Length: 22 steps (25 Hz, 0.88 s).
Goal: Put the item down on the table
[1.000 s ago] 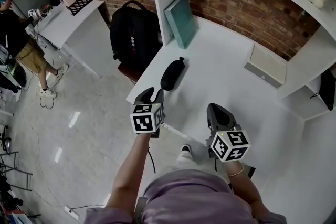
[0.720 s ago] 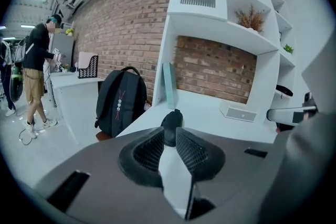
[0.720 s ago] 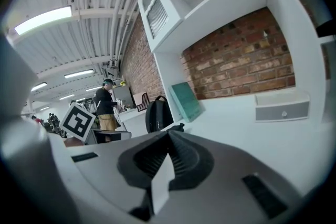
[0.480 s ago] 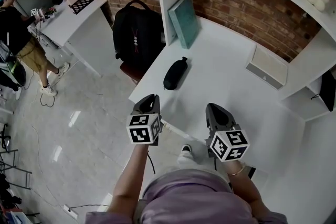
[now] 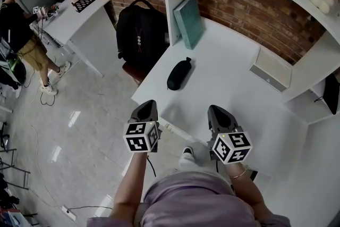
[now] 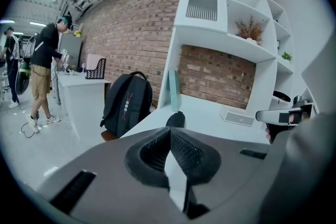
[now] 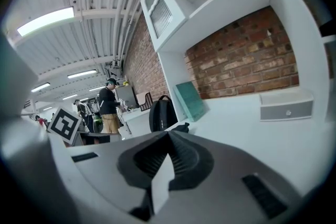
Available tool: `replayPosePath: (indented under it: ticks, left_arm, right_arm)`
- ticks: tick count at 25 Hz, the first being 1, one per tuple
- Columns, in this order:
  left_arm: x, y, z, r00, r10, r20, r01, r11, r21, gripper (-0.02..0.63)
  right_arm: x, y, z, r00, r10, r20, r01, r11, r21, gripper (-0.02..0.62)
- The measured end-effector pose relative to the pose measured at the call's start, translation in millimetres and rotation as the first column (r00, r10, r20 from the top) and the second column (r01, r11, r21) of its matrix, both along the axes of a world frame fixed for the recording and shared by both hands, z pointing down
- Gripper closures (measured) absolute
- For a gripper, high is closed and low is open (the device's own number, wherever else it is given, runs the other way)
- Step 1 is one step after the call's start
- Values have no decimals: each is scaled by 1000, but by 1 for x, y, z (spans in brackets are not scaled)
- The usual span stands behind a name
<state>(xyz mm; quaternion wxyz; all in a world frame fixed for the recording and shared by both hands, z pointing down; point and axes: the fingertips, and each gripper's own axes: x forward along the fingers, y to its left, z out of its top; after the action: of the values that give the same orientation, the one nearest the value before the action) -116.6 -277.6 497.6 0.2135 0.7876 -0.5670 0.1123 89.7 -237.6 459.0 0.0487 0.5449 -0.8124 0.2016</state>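
Under the head camera spreads the white table (image 5: 239, 98), with a black backpack (image 5: 139, 34) on a seat just beside its left corner. A teal book (image 5: 188, 21) leans against the shelf's upright panel at the back. Both grippers hover at the near edge. The left gripper (image 5: 146, 106) has just been closing, and its jaws now meet with nothing between them. The right gripper (image 5: 218, 110) is likewise pressed together and empty. The black pouch (image 5: 178, 73) lies flat on the table ahead of the left gripper, apart from both
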Motion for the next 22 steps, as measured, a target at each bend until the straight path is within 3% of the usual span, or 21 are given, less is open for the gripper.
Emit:
replayPosePath:
  ticks: [22]
  left_arm:
    - [-9, 19, -11, 1000, -14, -28, 15, 1000, 24, 606]
  right_arm:
    - [-2, 9, -1, 1000, 11, 8, -11, 1000, -14, 595]
